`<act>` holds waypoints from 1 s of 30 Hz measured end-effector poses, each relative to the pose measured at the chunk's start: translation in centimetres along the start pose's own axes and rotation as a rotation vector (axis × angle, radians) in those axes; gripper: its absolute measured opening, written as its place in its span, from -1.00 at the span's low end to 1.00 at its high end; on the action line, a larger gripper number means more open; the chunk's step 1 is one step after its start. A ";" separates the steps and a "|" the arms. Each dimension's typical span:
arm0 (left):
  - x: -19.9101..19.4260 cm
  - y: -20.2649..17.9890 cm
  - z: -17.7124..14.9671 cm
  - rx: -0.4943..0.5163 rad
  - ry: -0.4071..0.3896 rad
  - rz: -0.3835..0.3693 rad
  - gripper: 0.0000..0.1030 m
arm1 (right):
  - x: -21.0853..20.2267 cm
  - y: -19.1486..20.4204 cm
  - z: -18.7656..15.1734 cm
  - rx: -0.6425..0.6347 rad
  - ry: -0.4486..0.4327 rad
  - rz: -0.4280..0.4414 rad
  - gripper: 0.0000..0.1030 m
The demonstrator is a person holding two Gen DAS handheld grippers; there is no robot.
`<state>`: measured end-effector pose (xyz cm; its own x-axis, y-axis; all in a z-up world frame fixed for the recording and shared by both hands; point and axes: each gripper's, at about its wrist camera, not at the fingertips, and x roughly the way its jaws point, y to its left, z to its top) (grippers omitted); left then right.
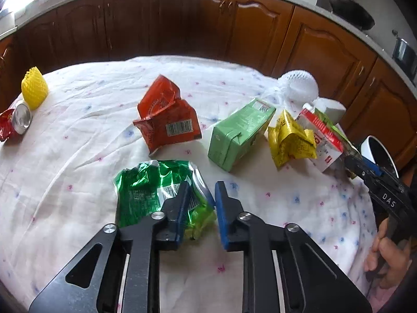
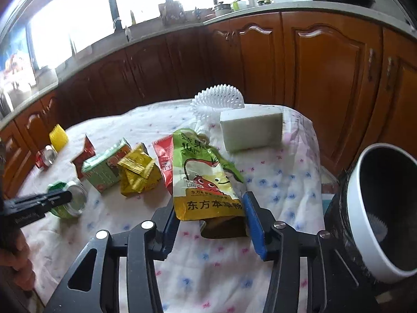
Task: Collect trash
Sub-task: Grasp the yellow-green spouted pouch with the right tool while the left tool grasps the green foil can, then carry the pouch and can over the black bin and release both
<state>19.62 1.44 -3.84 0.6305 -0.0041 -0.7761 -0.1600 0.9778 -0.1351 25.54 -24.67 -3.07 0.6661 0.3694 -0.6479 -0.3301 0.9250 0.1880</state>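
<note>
Trash lies on a table with a white flowered cloth [image 1: 78, 140]. My left gripper [image 1: 202, 191] is open just over the right edge of a crumpled green foil bag [image 1: 156, 187]. My right gripper [image 2: 211, 203] is open around the lower end of a tall juice carton with a tomato picture [image 2: 206, 180]; I cannot tell if the pads touch it. The same carton shows in the left wrist view [image 1: 323, 138]. Farther off lie an orange-red bag [image 1: 166, 120], a green carton [image 1: 239, 133] and a yellow wrapper [image 1: 289, 138].
A white bin with a dark liner [image 2: 383, 232] stands off the table's right edge. A white foam block [image 2: 251, 130] and white foam net [image 2: 219, 99] sit at the far right. A yellow foam net [image 1: 34, 88], a can [image 1: 22, 117] and a red wrapper [image 1: 5, 127] lie far left. Wooden cabinets [image 1: 182, 23] stand behind.
</note>
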 end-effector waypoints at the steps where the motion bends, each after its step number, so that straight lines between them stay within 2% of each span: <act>1: -0.3 0.1 -0.1 -0.007 -0.006 -0.019 -0.70 | -0.4 -0.2 -0.1 0.013 -0.007 0.002 -0.11; 3: -1.0 0.0 -0.2 -0.005 -0.018 -0.043 -0.73 | -1.3 -0.6 -0.3 0.044 -0.020 0.015 -0.37; 11: -3.8 -3.2 -0.8 0.052 -0.053 -0.170 -0.82 | -4.6 -1.7 -2.6 0.143 -0.020 0.040 -0.37; 19: -6.1 -7.0 -1.4 0.127 -0.076 -0.272 -0.82 | -8.5 -3.5 -3.9 0.235 -0.076 0.044 -0.37; 30: -7.0 -11.9 -1.7 0.212 -0.082 -0.354 -0.82 | -12.5 -6.2 -5.0 0.291 -0.125 -0.004 -0.37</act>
<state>15.84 -10.54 2.15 0.6782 -0.3392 -0.6520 0.2315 0.9406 -0.2485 15.94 -35.45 0.13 0.7499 0.3567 -0.5571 -0.1340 0.9066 0.4002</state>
